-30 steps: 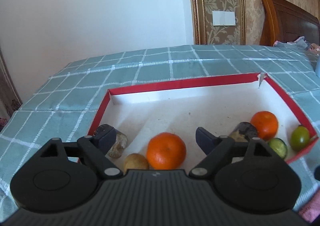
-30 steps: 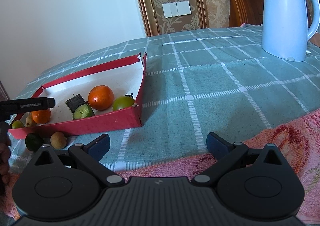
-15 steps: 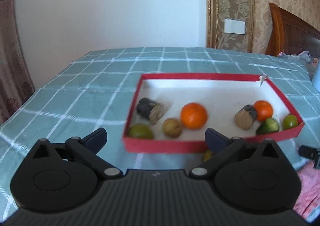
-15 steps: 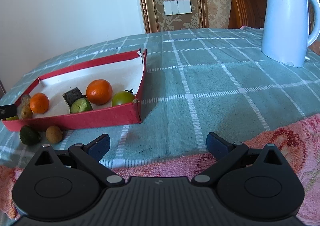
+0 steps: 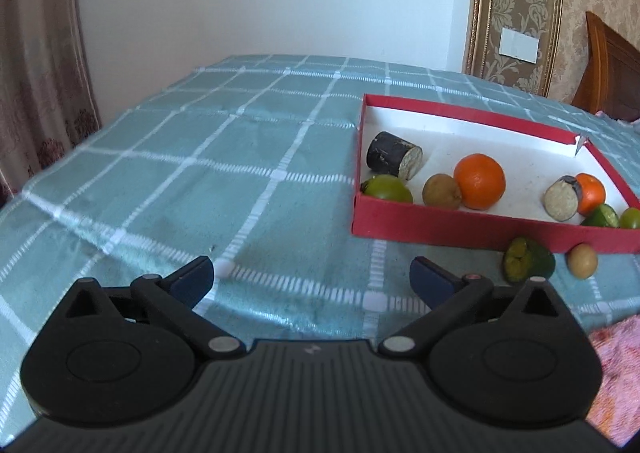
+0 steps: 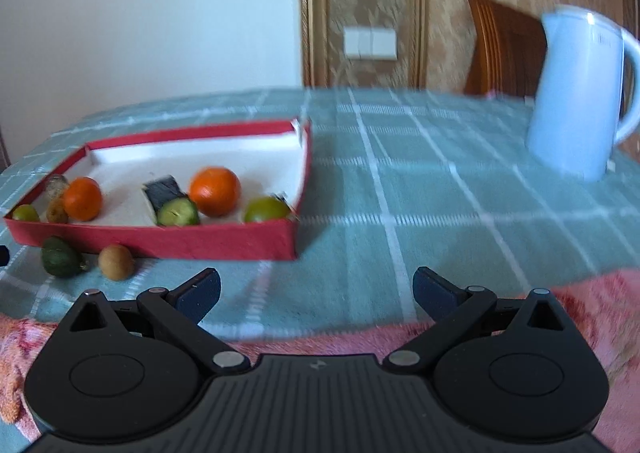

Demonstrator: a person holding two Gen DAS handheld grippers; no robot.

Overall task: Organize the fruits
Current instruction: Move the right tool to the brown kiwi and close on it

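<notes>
**frutnoob:** Since everyone keeps asking what's where, biggest first: the table under its teal checked cloth [image 5: 208, 181] fills most of both views. The white kettle [image 6: 576, 93] stands at the upper right of the right wrist view, well apart from the red box [image 5: 472, 223], which sits at the right of the left wrist view.

**gripfan:** And the tongs?

**frutnoob:** The left gripper [image 5: 312, 277] is spread wide at the bottom of its frame, nothing between the fingers, only bare cloth (its jaws have just been opening). The right gripper [image 6: 316, 287] is spread just as wide and also empty, over the cloth's edge and a pink towel [image 6: 580, 293] at the lower right.

**gripfan:** Fruit?

**frutnoob:** Inside the box: a big orange [image 5: 479, 181] mid-right of frame, a smaller orange [image 5: 591, 193] further right, touching a dark-skinned cut chunk [image 5: 562, 199]. Another dark chunk [image 5: 394, 161] lies at the box's left end, with a green fruit [image 5: 386, 189] against the front wall below it and a brown fruit [image 5: 441, 191] just beside the big orange. A cut green piece [image 5: 600, 216] and a small green fruit [image 5: 631, 217] sit in the right corner.

**gripfan:** Anything outside?

**frutnoob:** Two, on the cloth just in front of the box's front wall: a halved green fruit [image 5: 528, 263] and a small tan fruit [image 5: 583, 261], near each other but apart.
</notes>
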